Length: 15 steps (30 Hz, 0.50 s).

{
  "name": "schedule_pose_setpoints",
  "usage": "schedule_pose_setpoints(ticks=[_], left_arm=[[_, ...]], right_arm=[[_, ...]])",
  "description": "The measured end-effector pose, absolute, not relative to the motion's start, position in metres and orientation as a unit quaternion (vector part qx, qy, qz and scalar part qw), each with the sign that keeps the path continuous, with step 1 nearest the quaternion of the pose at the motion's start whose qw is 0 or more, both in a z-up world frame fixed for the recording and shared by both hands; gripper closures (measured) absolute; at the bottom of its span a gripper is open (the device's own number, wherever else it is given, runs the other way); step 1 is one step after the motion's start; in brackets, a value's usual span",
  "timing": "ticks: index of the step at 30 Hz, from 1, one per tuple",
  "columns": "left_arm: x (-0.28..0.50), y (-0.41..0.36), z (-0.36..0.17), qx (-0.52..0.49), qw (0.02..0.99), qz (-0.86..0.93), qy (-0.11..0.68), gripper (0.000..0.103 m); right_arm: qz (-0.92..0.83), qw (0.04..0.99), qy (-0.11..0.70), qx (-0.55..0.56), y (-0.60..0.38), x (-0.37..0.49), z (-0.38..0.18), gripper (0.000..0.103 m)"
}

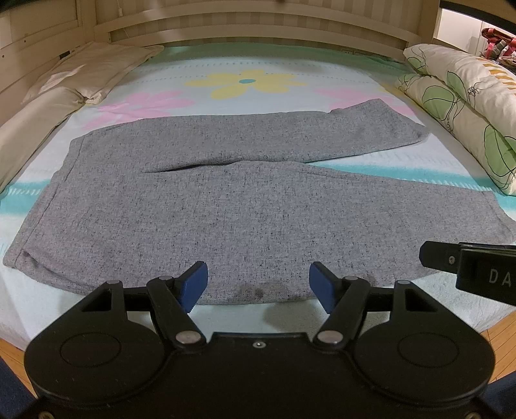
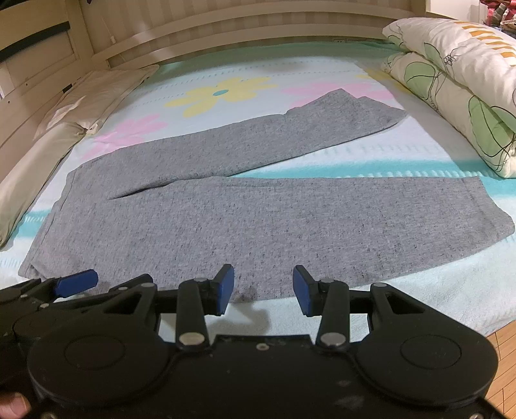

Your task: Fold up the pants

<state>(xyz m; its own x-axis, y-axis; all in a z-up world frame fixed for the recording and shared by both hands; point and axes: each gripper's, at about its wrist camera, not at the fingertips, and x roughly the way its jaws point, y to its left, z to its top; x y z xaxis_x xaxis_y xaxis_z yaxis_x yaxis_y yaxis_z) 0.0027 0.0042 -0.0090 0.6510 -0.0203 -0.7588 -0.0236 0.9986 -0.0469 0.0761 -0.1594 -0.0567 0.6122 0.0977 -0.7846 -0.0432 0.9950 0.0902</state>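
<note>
Grey heathered pants (image 1: 200,206) lie flat on the bed, waistband at the left, two legs spread toward the right; they also show in the right wrist view (image 2: 245,212). My left gripper (image 1: 258,283) is open and empty, its blue pads just over the near edge of the pants. My right gripper (image 2: 262,287) is open and empty, at the same near edge, a little to the right. The right gripper's body (image 1: 477,270) shows at the right of the left wrist view. A blue pad of the left gripper (image 2: 77,282) shows at the left of the right wrist view.
The bed sheet (image 1: 245,80) has flower prints and teal stripes. Beige pillows (image 1: 80,74) lie at the far left. A folded leaf-print duvet (image 1: 467,103) lies at the right. A wooden headboard (image 1: 258,22) runs along the back. Wood floor (image 2: 503,354) shows beyond the near edge.
</note>
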Motion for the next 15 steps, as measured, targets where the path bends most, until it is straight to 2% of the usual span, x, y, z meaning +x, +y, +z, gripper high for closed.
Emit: schedule_pose_setpoints(ticks=[15], left_arm=[[0.0058, 0.0047, -0.0087, -0.024, 0.905, 0.002, 0.424, 0.032]], right_arm=[[0.043, 0.893, 0.446, 0.03, -0.1579, 0.078, -0.0578, 0.059]])
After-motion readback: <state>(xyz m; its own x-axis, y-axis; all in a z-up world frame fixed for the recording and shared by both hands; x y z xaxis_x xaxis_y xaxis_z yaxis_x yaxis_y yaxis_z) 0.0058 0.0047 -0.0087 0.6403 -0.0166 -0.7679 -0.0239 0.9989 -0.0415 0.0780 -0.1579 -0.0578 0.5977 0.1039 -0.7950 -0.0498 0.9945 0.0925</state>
